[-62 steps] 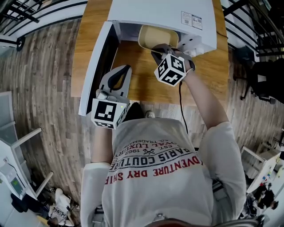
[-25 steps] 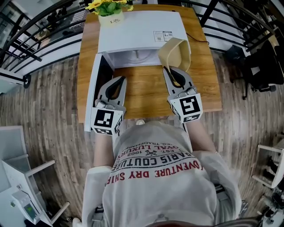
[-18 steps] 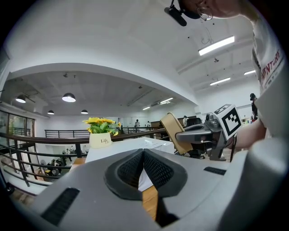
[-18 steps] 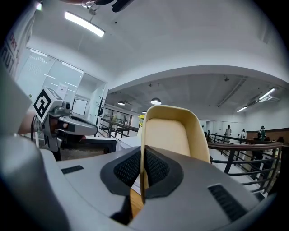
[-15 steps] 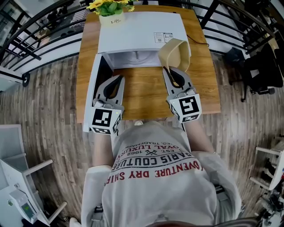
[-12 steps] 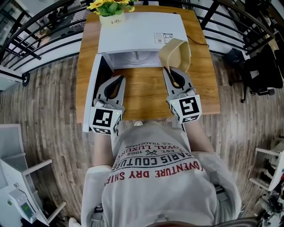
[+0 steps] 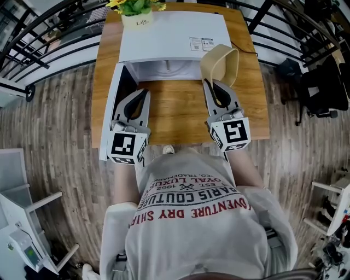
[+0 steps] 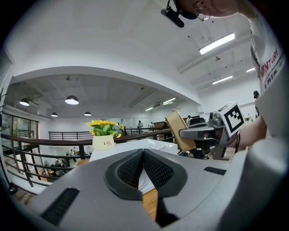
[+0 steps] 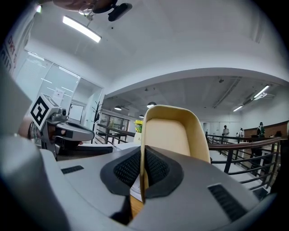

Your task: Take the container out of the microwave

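A beige container hangs tilted on its side in the air, in front of the white microwave, at the right of its opening. My right gripper is shut on the container's rim, whose hollow side faces right in the right gripper view. The microwave's door stands open at the left. My left gripper is shut with nothing in it, held beside the open door over the wooden table. From the left gripper view the container and right gripper show at the right.
A white pot of yellow flowers stands behind the microwave on the table. A black railing and a wood floor surround the table. A dark chair is at the right.
The container was at the microwave's mouth with the right gripper on it; it is now out, lifted and tipped on edge. Over the last second both grippers barely moved.
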`<state>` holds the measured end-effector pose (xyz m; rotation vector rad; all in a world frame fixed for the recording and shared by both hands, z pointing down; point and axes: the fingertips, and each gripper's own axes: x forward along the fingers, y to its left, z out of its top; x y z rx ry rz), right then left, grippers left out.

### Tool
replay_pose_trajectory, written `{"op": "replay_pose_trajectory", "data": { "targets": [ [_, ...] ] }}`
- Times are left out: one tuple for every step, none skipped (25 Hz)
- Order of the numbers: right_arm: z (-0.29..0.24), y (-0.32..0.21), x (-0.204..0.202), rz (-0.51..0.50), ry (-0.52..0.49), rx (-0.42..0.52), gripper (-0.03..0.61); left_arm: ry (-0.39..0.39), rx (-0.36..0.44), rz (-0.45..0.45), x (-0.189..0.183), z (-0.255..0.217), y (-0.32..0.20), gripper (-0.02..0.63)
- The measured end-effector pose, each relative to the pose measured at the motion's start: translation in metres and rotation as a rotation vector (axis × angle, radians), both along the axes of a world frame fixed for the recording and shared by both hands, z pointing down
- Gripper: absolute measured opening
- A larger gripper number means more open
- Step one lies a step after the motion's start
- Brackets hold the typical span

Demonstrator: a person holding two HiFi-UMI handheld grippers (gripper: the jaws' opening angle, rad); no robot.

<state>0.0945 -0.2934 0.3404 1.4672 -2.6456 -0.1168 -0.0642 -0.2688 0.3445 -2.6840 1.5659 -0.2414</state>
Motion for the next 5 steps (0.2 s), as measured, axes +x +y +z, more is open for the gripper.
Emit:
{"op": "replay_pose_trajectory", "data": {
  "targets": [
    [0.0006,0.0001,0.0002,-0.001,-0.007,-0.004,0.029,0.004,-0.004,-0.004,-0.0007,0.0007,0.0000,0.016],
    [0.0009,-0.0001,0.0002,-0.003,-0.012,-0.007,0.029,0.007,-0.007,-0.005,-0.0006,0.0009,-0.0002,0.017],
    [0.0009,-0.0007,0.0001,-0.005,-0.014,-0.010,0.029,0.008,-0.008,-0.004,-0.0002,0.0003,-0.0009,0.015],
    [0.0006,-0.0014,-0.0001,-0.007,-0.014,-0.011,0.029,0.008,-0.008,-0.003,0.0004,-0.0007,-0.0019,0.017],
    [0.0001,-0.0022,-0.0003,-0.010,-0.013,-0.012,0.029,0.008,-0.007,-0.001,0.0010,-0.0020,-0.0029,0.017]
  ]
}}
